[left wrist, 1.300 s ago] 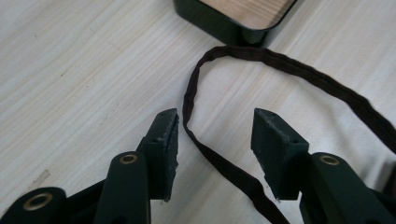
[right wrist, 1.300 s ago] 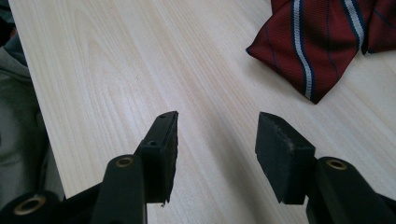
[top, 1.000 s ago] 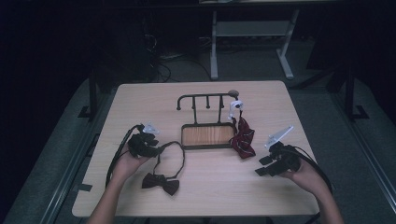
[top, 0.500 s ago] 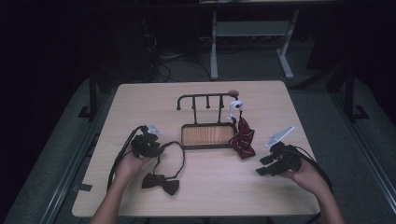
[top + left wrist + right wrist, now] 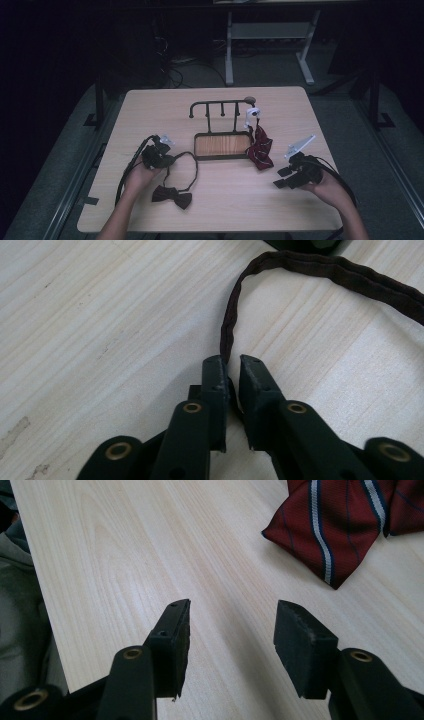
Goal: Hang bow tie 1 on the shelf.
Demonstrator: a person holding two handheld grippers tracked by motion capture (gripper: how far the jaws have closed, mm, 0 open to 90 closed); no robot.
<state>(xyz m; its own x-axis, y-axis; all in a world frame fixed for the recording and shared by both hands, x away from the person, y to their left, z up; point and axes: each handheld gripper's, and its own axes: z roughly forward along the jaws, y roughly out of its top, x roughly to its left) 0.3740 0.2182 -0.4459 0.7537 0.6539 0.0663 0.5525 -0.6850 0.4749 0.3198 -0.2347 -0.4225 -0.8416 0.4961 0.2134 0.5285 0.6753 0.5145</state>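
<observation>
A dark brown bow tie (image 5: pixel 172 196) lies flat on the table at the front left, and its thin strap (image 5: pixel 189 162) loops up toward the rack. My left gripper (image 5: pixel 169 161) is shut on that strap (image 5: pixel 229 330), which runs out between the two jaws of the left gripper (image 5: pixel 231 362). A red striped bow tie (image 5: pixel 259 149) hangs down from the right end of the black hook rack (image 5: pixel 220 106) onto the table. My right gripper (image 5: pixel 280 178) hovers low at the right, open and holding nothing. Ahead of the right gripper (image 5: pixel 232 617) lies the red tie (image 5: pixel 340 525).
The rack stands on a wooden base tray (image 5: pixel 222 145) at mid table. A white piece (image 5: pixel 252 116) sits on the rack's right end above the red tie. Cables trail from both grippers toward the front edge. Bare wood lies between the two hands.
The left gripper has shifted a little to the right, along the strap. The right gripper and both ties have hardly moved.
</observation>
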